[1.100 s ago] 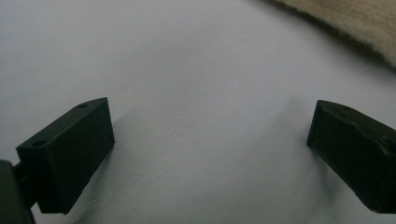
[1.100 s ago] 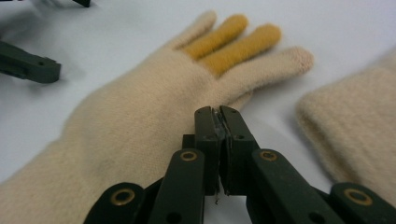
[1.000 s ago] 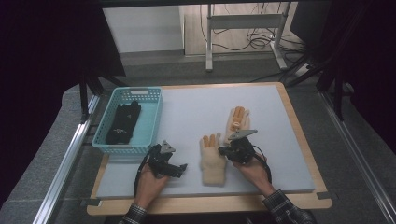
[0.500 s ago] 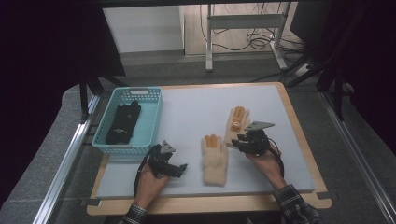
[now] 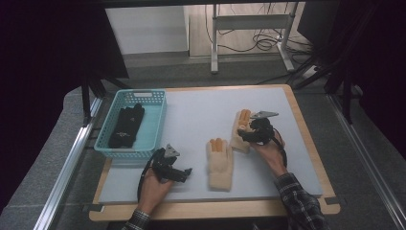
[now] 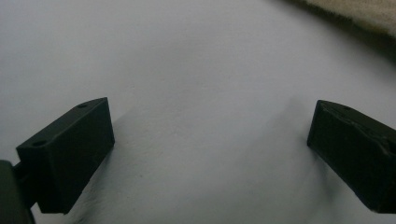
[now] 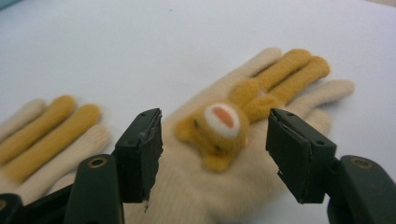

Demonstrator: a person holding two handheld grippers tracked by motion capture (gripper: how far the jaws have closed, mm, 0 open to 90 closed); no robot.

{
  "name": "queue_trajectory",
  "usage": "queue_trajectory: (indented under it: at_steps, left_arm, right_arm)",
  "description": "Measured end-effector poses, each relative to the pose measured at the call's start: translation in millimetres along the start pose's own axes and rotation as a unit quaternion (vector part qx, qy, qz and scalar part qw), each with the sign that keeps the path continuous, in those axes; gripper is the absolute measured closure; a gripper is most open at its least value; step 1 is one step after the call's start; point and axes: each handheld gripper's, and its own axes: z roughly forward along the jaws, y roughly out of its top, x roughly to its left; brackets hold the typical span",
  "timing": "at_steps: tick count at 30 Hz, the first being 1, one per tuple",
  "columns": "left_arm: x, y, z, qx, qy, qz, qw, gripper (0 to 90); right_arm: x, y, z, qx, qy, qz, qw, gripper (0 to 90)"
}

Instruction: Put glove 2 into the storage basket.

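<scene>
Two tongs are working here: the right tongs [image 7: 215,154] have just been opening and are hovering over the far glove [image 7: 261,140], jaws apart around its bear patch without pressing. Left tongs [image 6: 210,154] are resting apart on the surface [image 5: 201,110]. Both cream gloves, the near glove [image 5: 219,163] included, are lying outside the basket [image 5: 158,120], so packing looks hardly begun.

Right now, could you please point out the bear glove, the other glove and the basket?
bear glove [image 7: 219,123]: right gripper view, on the bear's face.
other glove [image 5: 219,163]: high view, on the palm.
basket [image 5: 160,117]: high view, on the right wall.
</scene>
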Motion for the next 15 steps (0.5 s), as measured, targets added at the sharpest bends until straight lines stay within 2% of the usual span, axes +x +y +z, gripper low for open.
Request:
queue_trajectory:
  at_steps: [5, 8, 9, 12, 15]
  left_arm:
    - [-0.2, 0.0, 0.2, -0.002, 0.000, -0.002, 1.0000, 1.0]
    - [0.0, 0.0, 0.0, 0.000, 0.000, 0.000, 1.0000, 1.0]
    - [0.0, 0.0, 0.0, 0.000, 0.000, 0.000, 1.0000, 1.0]
    - [0.0, 0.0, 0.0, 0.000, 0.000, 0.000, 1.0000, 1.0]
    - [0.0, 0.0, 0.0, 0.000, 0.000, 0.000, 1.0000, 1.0]
  right_arm:
    - [0.8, 1.1, 22.0, 0.016, -0.017, -0.004, 0.9997, 35.3]
    - [2.5, -1.1, 30.3, 0.018, -0.026, -0.015, 0.9994, 45.7]
    - [3.4, -2.0, 31.5, 0.016, -0.026, -0.018, 0.9994, 50.7]
    - [4.3, -2.0, 30.9, 0.011, -0.028, -0.023, 0.9993, 57.1]
    - [2.9, 0.4, 28.0, 0.008, -0.033, -0.034, 0.9988, 59.0]
